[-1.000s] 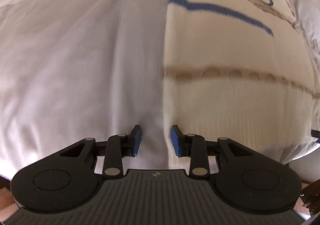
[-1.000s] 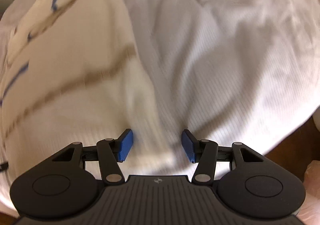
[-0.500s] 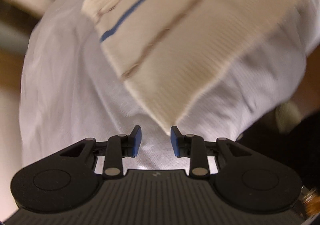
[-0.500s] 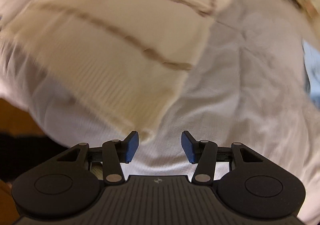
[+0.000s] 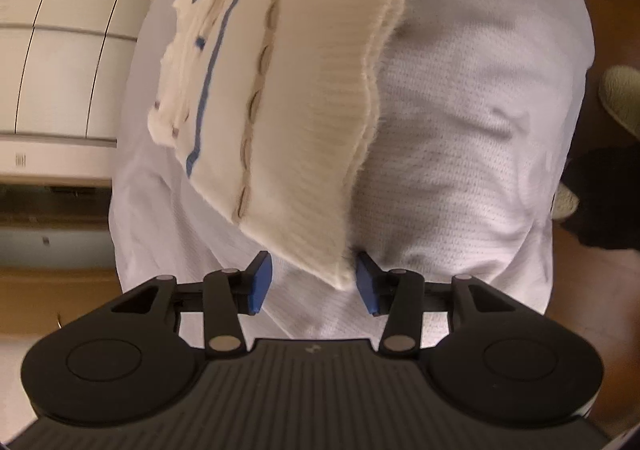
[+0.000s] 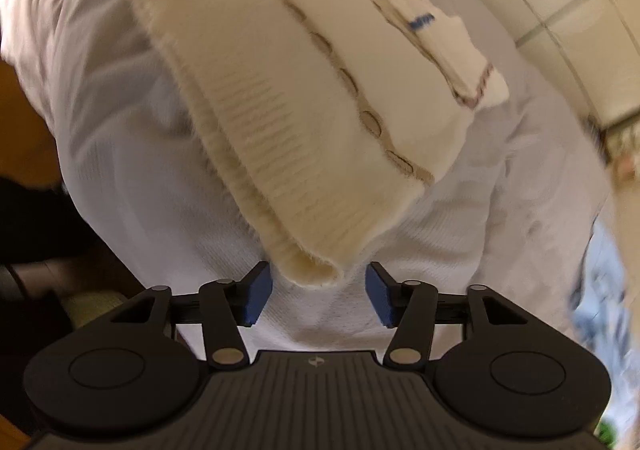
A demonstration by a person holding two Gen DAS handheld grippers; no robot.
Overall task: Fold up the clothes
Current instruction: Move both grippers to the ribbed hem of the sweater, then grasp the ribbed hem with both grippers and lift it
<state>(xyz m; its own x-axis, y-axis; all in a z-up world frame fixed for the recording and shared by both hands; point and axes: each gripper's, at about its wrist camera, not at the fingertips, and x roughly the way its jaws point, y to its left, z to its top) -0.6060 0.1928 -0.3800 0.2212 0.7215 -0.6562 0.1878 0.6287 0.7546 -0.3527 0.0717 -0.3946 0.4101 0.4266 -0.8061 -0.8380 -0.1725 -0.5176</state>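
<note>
Cream sweater (image 5: 304, 98) cut off at top edge in both views; blurred toward upper left of right wrist view. Blue-white blur (image 6: 600, 290) at right edge there, unidentifiable.

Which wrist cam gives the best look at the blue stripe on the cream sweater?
Left wrist. The blue stripe runs nearly full length down the folded cream sweater, fairly sharp. The right wrist view shows the same sweater but only short, blurred blue bits near the top edge.
</note>
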